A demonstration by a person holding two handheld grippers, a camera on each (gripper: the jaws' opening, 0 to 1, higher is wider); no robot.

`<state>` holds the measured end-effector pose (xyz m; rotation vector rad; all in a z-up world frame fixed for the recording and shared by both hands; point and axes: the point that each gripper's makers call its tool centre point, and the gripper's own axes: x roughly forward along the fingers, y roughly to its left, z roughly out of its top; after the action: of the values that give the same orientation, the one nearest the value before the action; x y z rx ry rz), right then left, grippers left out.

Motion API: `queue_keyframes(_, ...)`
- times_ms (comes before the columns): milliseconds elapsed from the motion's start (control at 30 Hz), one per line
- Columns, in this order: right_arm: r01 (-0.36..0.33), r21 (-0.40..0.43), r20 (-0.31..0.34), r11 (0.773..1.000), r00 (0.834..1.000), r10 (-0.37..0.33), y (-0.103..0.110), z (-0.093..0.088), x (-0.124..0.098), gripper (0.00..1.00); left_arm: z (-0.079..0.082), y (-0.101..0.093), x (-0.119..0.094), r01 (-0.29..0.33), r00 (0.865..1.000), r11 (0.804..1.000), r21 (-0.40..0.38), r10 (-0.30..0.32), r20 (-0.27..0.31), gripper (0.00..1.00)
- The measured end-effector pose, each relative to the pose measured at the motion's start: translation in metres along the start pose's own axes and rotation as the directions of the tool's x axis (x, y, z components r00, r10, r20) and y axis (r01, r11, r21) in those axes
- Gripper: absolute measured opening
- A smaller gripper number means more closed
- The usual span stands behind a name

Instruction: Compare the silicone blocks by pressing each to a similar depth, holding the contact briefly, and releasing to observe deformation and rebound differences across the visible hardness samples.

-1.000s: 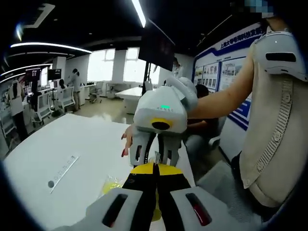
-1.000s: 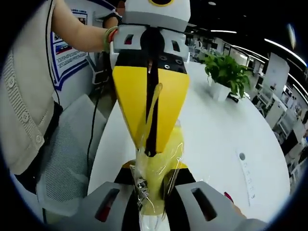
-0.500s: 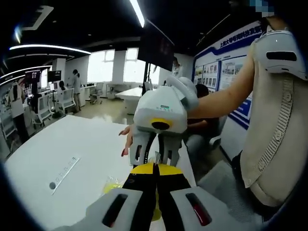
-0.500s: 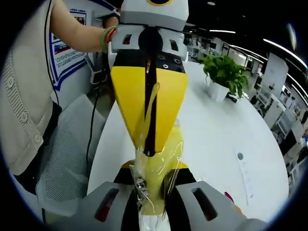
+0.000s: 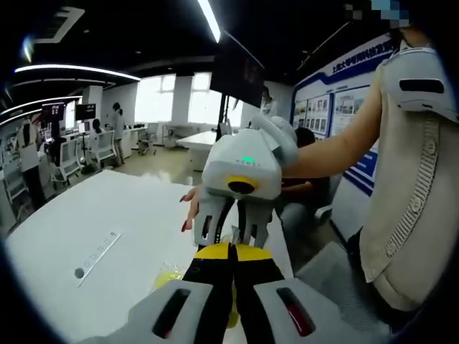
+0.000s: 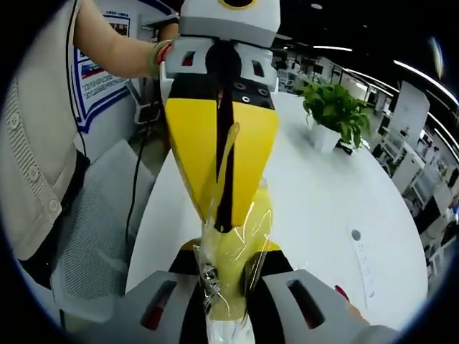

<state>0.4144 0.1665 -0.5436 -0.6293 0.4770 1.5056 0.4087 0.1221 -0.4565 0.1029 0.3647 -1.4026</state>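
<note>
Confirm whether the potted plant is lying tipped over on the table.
No: the potted plant stands upright in its white pot on the white table.

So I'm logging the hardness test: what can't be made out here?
- Silicone block: right gripper view, glossy clear wrapper and both grippers' jaws cover it; shape and dent unreadable.
- Same block, left gripper view: left gripper hides nearly all.
- Strip on white table: markings too small.
- Wall posters: text blurred.

Wall poster lettering too small to read.
</note>
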Motion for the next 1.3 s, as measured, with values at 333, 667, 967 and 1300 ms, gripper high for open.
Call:
queue_keyframes(333, 0.055, -0.033, 0.004, 0.998, 0.998, -0.055, -0.008, 0.005, -0.001, 0.13, 0.003, 0.003, -0.005, -0.015, 1.0, 1.0, -0.006, 0.015, 0.018, 0.0)
queue_keyframes(667, 0.07, -0.019, 0.027, 0.997, 0.997, -0.07, -0.009, 0.013, 0.001, 0.26, 0.003, 0.007, -0.011, -0.028, 0.999, 0.999, -0.022, 0.029, 0.038, 0.0)
queue_keyframes(967, 0.099, -0.018, 0.047, 0.995, 0.994, -0.098, -0.011, 0.02, 0.001, 0.4, -0.001, 0.012, -0.015, -0.047, 0.998, 0.998, -0.042, 0.048, 0.039, 0.0)
queue_keyframes(1300, 0.128, 0.01, 0.043, 0.992, 0.991, -0.128, -0.009, 0.017, 0.0, 0.5, -0.006, 0.015, -0.017, -0.055, 0.997, 0.997, -0.054, 0.058, 0.044, 0.0)
